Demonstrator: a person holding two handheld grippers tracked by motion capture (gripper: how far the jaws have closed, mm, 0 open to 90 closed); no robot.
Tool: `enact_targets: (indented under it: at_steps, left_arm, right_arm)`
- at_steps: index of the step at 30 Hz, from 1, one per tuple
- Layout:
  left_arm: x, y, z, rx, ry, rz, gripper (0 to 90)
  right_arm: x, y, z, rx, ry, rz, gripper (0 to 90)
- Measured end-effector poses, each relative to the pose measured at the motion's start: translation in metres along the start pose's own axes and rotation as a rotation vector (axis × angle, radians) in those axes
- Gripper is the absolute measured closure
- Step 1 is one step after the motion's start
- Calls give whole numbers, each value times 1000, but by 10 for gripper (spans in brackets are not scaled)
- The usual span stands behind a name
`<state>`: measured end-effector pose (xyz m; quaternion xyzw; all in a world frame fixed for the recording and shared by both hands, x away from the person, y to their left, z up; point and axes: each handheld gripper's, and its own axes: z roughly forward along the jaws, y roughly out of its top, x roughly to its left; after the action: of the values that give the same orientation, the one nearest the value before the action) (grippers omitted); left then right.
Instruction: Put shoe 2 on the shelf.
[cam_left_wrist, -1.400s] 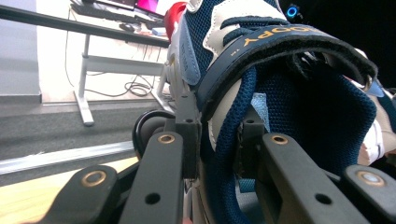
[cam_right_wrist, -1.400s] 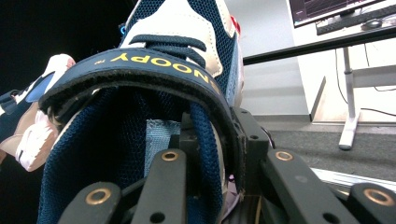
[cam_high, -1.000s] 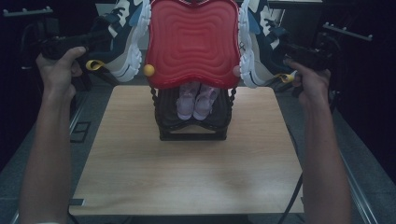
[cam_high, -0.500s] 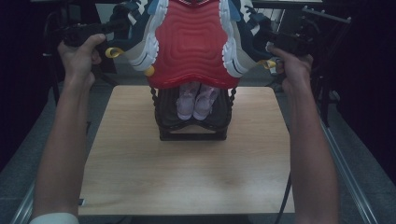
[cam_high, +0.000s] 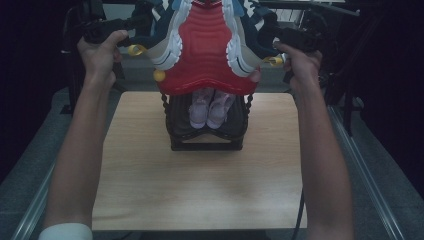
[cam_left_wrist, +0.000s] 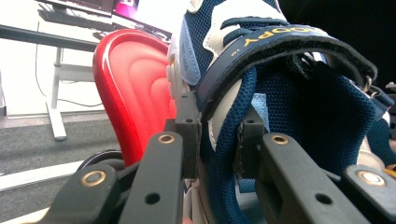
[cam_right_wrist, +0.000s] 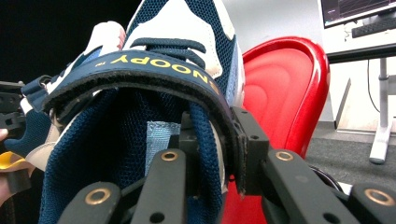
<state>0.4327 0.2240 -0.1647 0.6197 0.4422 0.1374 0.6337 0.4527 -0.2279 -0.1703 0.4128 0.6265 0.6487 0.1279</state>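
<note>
I hold a pair of blue-and-white sneakers, soles facing each other. My left gripper (cam_high: 146, 24) is shut on the collar of the left sneaker (cam_high: 170, 37); the jaws pinch its blue mesh wall (cam_left_wrist: 280, 98) at the left gripper (cam_left_wrist: 217, 140). My right gripper (cam_high: 274, 34) is shut on the right sneaker (cam_high: 244, 42), clamping its collar and strap (cam_right_wrist: 140, 93) at the right gripper (cam_right_wrist: 219, 140). Both shoes hang in front of a red ribbed panel (cam_high: 207, 55) that tops a black rack (cam_high: 205, 137).
A pair of pink shoes (cam_high: 210, 107) sits inside the rack, toes toward me. The rack stands at the far middle of a wooden table (cam_high: 200, 195). Dark stands and frames flank the table. A desk with monitors (cam_left_wrist: 93, 9) is behind.
Both hands have moved up and away from me with the sneakers, which have come closer together across the red panel. The grips have not changed.
</note>
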Motion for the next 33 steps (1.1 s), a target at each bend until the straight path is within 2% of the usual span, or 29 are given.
enact_targets:
  at_steps: [7, 14, 19, 25, 33]
  left_arm:
    - [-2, -4, 16, -8, 14, -11, 763]
    - [-4, -10, 31, -11, 50, -15, 761]
    - [-8, -14, 39, -14, 71, -10, 760]
    - [-11, -19, 47, 0, 107, 5, 758]
    - [-15, -22, 52, 0, 126, 5, 754]
  right_arm:
    - [1, -4, 15, 8, -36, 7, 759]
    - [1, -10, 27, 10, -82, 18, 758]
    - [3, -15, 36, 12, -111, 6, 757]
    - [6, -19, 42, 17, -132, -3, 756]
    - [10, -20, 46, 20, -160, -16, 753]
